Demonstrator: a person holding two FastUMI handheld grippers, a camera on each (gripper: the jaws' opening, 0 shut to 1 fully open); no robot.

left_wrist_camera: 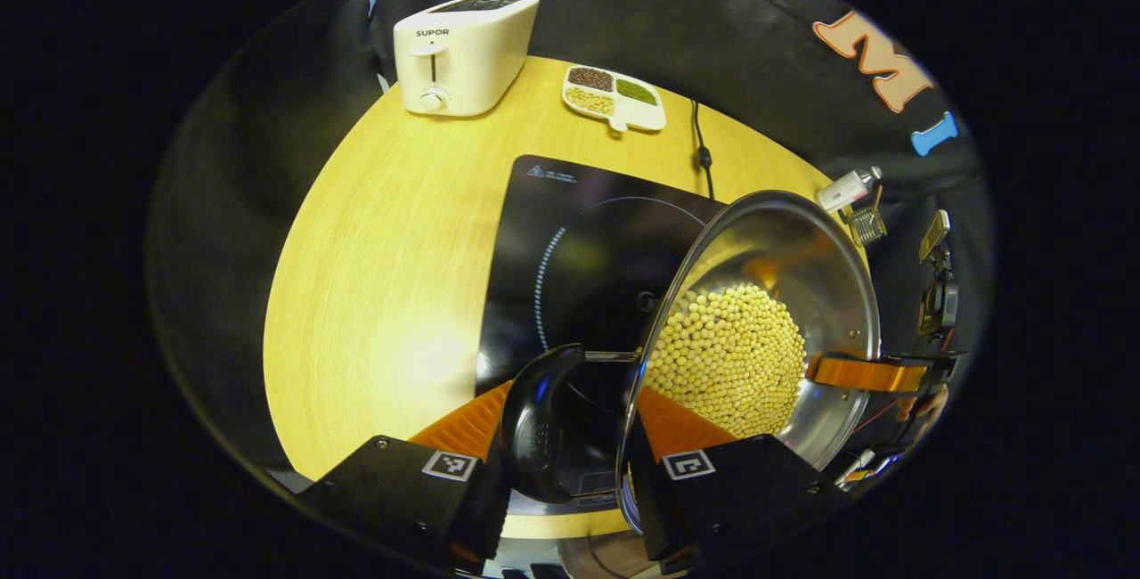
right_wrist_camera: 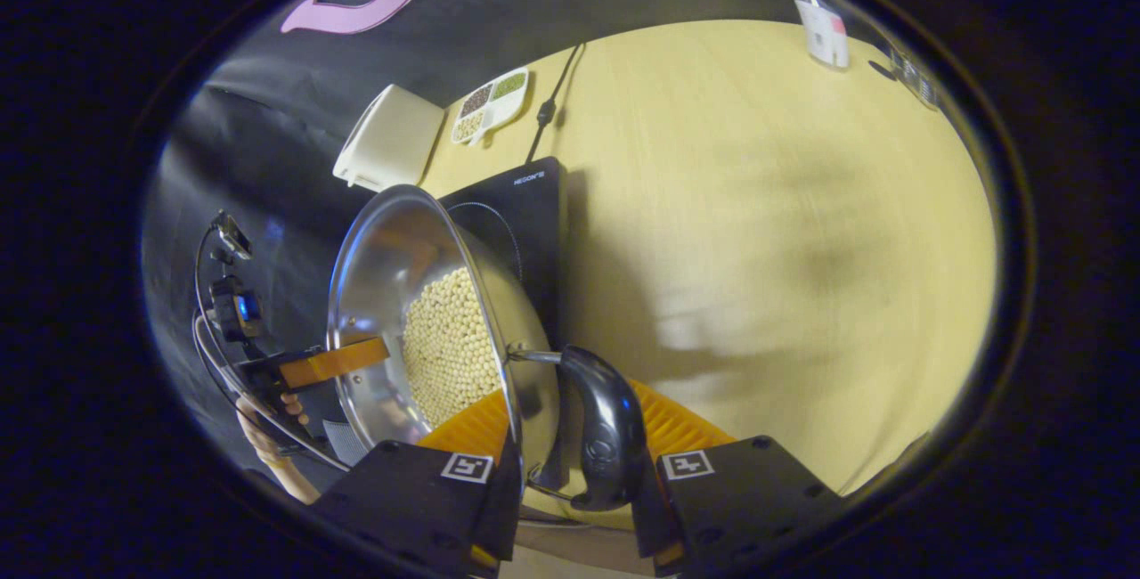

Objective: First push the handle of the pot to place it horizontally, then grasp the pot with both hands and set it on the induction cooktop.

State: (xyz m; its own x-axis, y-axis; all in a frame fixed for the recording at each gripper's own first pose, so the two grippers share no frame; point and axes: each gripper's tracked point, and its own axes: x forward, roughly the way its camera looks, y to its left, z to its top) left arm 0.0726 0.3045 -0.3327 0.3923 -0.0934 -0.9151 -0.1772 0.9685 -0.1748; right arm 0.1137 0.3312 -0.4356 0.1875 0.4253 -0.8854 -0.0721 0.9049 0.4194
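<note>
Carry step in hand, by the look of it: stainless pot (left_wrist_camera: 766, 312) of soybeans (left_wrist_camera: 726, 365) held up between both grippers, one loop handle each, over the near right part of the induction cooktop (left_wrist_camera: 579, 267).

Left gripper (left_wrist_camera: 570, 436): fingers nearly closed, one on the black loop handle (left_wrist_camera: 534, 419), the other inside the pot wall, so clamped across handle and rim.

Right gripper (right_wrist_camera: 574, 454): same narrow gap, pinching the opposite handle (right_wrist_camera: 606, 428) with the rim caught between the pads. Seen far off past the left fingers too, reaching over the far rim.

Pot reads tilted in both views; fisheye, cannot tell true level. Whether base touches the glass: cannot tell.

Next move, judged: bring pot forward of the left fingers onto the marked ring, keep level so beans stay in, lower evenly, open both together.

Surface: pale wooden table (left_wrist_camera: 401, 276), cooktop cord (left_wrist_camera: 702, 147) running to the back. Ahead of the left fingers, white toaster (left_wrist_camera: 463, 53) and a divided dish of grains (left_wrist_camera: 614, 96) at the far edge. Small white box (right_wrist_camera: 824, 31) far across the table from the right fingers. Dark cloth wall behind.
</note>
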